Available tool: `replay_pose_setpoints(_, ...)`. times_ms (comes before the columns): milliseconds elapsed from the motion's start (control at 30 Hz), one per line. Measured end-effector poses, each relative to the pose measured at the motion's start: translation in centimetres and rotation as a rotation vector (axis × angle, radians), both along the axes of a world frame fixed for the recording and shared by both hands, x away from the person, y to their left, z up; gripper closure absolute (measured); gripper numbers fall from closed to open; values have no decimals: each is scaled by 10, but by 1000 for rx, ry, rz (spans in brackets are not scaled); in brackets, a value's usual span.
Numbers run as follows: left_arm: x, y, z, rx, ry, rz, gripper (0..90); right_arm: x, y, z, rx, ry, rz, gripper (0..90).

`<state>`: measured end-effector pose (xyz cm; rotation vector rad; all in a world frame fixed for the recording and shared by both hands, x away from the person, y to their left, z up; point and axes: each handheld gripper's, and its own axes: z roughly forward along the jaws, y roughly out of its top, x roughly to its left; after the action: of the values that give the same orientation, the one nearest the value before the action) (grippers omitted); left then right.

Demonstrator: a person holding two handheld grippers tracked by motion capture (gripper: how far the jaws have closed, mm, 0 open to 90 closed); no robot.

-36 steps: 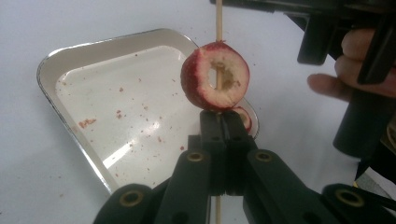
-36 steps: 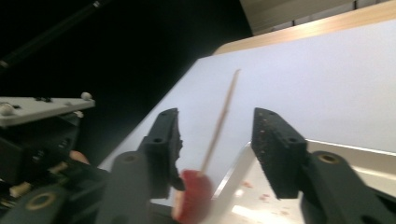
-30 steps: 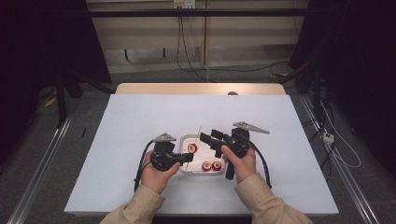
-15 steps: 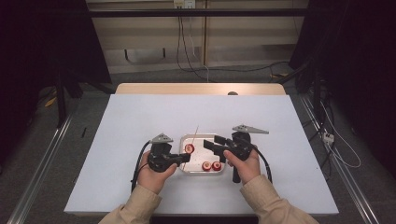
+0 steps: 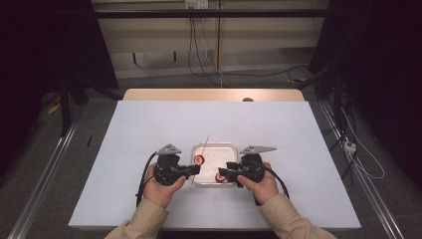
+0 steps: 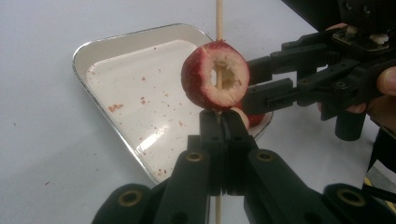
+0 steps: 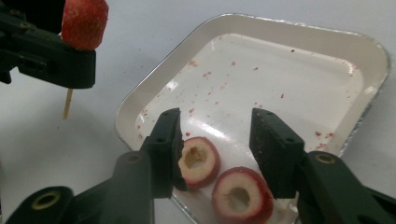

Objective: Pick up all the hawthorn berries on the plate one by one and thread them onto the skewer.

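My left gripper (image 6: pixel 219 122): jaws clamped on a wooden skewer (image 6: pixel 217 18), which runs through a cored red fruit piece (image 6: pixel 215 74) held above the foil tray (image 6: pixel 116 44).

My right gripper (image 7: pixel 215 142): jaws have just been closing and stand apart, straddling two more cored fruit rings (image 7: pixel 200 161) in the tray's near corner; one jaw is just beside a ring.

The high view adds the white tabletop (image 5: pixel 149 124), grey floor, cables and dark curtains. Red flecks on the tray show in both gripper views. I can read no writing.
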<state>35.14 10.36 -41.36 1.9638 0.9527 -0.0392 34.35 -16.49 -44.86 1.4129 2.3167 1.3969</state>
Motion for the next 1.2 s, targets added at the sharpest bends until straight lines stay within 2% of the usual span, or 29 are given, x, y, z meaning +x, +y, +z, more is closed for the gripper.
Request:
replay_pose_setpoints(100,0,0,0,-2,0,0,894,-1,2,-3,7,15,10,559)
replay_pose_setpoints(167,0,1,0,0,-1,-1,894,-2,4,-6,-7,17,14,578)
replay_pose_setpoints(200,0,1,1,2,0,1,894,-3,4,-7,-13,2,9,589)
replay_pose_setpoints(267,-1,1,1,3,-1,3,894,-3,5,-8,8,6,8,583)
replay_pose_setpoints(467,0,-1,-1,6,4,-5,895,-5,8,-8,-18,-13,6,587)
replay_pose_setpoints(533,0,-1,0,3,2,-7,894,-3,6,-7,3,-5,0,592)
replay_pose_setpoints(600,0,0,2,-3,-2,2,894,-1,5,-5,-12,-18,9,648)
replay_pose_setpoints(733,1,1,2,-9,0,8,894,1,7,-5,-57,-7,52,627)
replay_pose_setpoints(967,2,2,3,-9,5,8,894,-1,17,-8,-37,-7,85,618)
replay_pose_setpoints(1100,2,1,3,-8,5,7,894,-1,21,-9,-26,23,101,685)
replay_pose_setpoints(1133,2,1,2,-9,7,8,894,-1,22,-10,-17,36,102,731)
replay_pose_setpoints(1200,2,1,3,-6,6,3,894,-1,22,-11,0,53,77,743)
